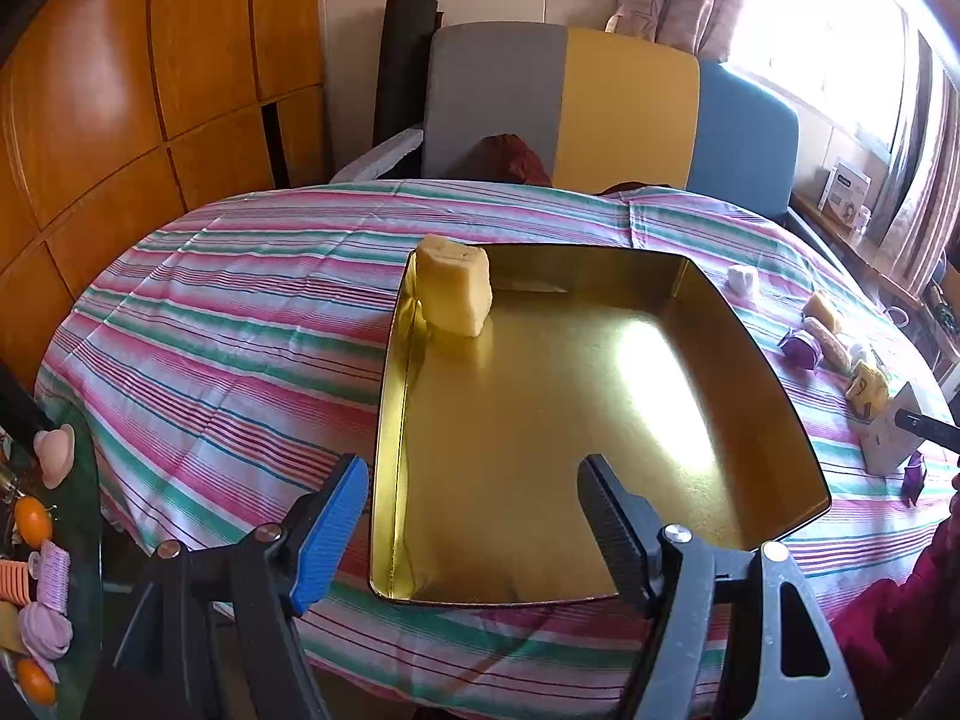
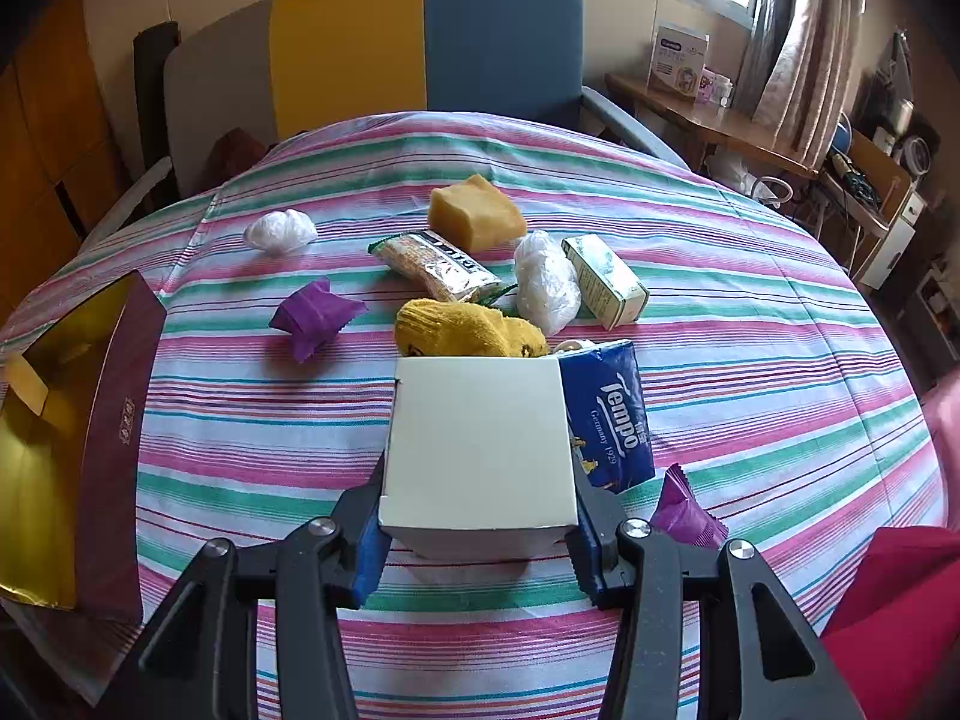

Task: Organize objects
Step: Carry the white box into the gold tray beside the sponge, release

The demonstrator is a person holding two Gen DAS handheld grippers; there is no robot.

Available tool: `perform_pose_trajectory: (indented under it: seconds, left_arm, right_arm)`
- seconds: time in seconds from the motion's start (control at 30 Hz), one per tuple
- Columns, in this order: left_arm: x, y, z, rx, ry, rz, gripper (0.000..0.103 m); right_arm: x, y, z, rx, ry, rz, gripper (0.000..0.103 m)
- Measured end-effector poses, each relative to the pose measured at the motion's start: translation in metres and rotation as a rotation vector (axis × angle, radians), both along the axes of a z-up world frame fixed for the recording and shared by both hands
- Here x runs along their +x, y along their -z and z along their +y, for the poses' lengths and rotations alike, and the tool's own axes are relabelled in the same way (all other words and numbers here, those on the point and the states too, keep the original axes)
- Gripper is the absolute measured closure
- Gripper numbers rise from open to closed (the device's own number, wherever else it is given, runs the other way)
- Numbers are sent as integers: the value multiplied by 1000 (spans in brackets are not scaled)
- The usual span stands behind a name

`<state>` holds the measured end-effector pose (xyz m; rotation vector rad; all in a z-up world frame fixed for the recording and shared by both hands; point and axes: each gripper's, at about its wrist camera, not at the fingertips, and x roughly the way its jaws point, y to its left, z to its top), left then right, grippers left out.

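A gold-lined tray box [image 1: 600,396] lies on the striped tablecloth, with a pale yellow sponge block [image 1: 454,286] standing in its far left corner. My left gripper [image 1: 474,528] is open and empty over the tray's near edge. My right gripper [image 2: 480,531] is shut on a white carton box [image 2: 477,450], held just above the cloth. The tray shows at the left of the right wrist view [image 2: 36,420]. The white box also shows at the right in the left wrist view [image 1: 888,438].
Behind the white box lie a yellow sock [image 2: 468,327], a Tempo tissue pack [image 2: 612,414], a snack bar [image 2: 435,264], an orange sponge [image 2: 477,213], plastic wraps [image 2: 546,282], a small green carton [image 2: 606,279] and purple wrappers [image 2: 315,318]. A sofa [image 2: 420,42] stands behind the table.
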<state>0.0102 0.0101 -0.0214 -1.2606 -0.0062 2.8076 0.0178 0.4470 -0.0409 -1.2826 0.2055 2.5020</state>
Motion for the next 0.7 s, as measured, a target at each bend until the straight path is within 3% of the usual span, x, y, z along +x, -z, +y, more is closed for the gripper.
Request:
perform_pose_trajectory:
  seconds: [0.4, 0.53, 0.7]
  left_arm:
    - [0, 4, -11, 30, 1, -12, 30]
    - [1, -2, -22, 37, -18, 1, 30]
    - [5, -7, -40, 31, -49, 16, 30]
  right_arm:
    - [0, -4, -2, -2, -17, -4, 53]
    - [8, -38, -9, -36, -27, 42, 53]
    - [-1, -103, -71, -180, -257, 130, 53]
